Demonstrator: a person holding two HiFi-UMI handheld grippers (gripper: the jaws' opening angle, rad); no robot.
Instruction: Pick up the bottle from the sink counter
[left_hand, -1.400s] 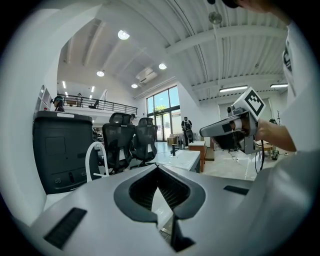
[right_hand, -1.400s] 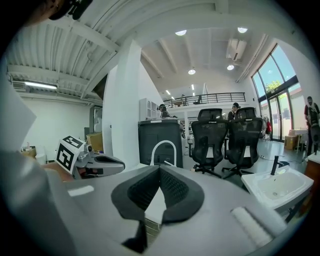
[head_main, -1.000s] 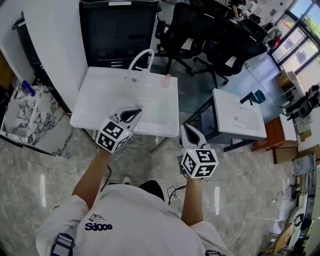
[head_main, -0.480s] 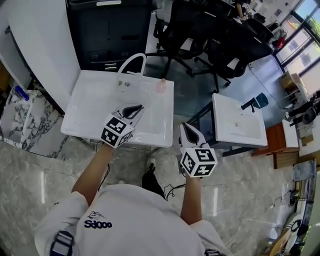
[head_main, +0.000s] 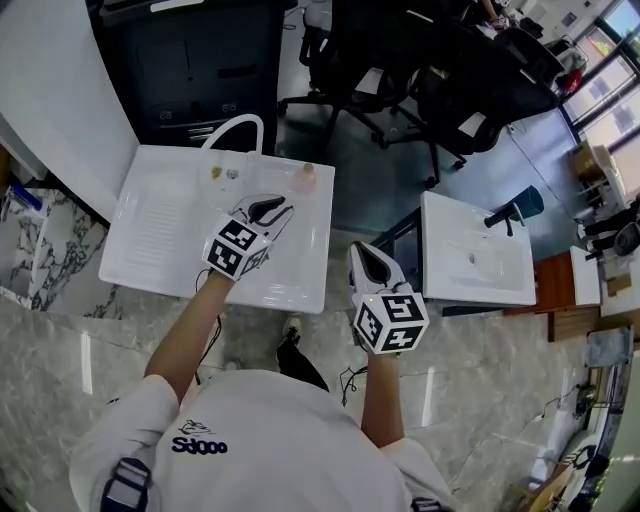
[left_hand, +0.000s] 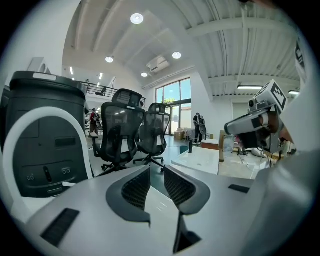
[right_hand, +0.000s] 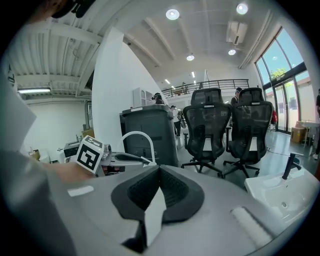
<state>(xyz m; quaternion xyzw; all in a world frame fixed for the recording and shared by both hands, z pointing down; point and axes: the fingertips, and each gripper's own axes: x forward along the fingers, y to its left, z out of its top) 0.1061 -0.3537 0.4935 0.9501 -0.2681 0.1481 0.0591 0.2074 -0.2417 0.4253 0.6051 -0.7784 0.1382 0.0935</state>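
Note:
A small pale pink bottle (head_main: 304, 178) stands upright at the far right corner of the white sink counter (head_main: 150, 240), right of the arched white faucet (head_main: 232, 128). My left gripper (head_main: 276, 207) hovers over the counter, a short way in front of and left of the bottle. Its jaws are opening, with nothing between them (left_hand: 154, 182). My right gripper (head_main: 362, 252) hangs off the counter's right front corner, over the floor. It is shut and empty (right_hand: 159, 182). Neither gripper view shows the bottle.
Small bits (head_main: 222, 173) lie by the faucet base. A dark cabinet (head_main: 190, 60) stands behind the counter, with office chairs (head_main: 400, 70) beyond. To the right is a second white sink (head_main: 475, 255) with a dark tap (head_main: 510, 205). Marble floor lies below.
My left gripper has moved forward from the counter's front edge out over it, nearer to the bottle. The right gripper has kept its place beside the counter.

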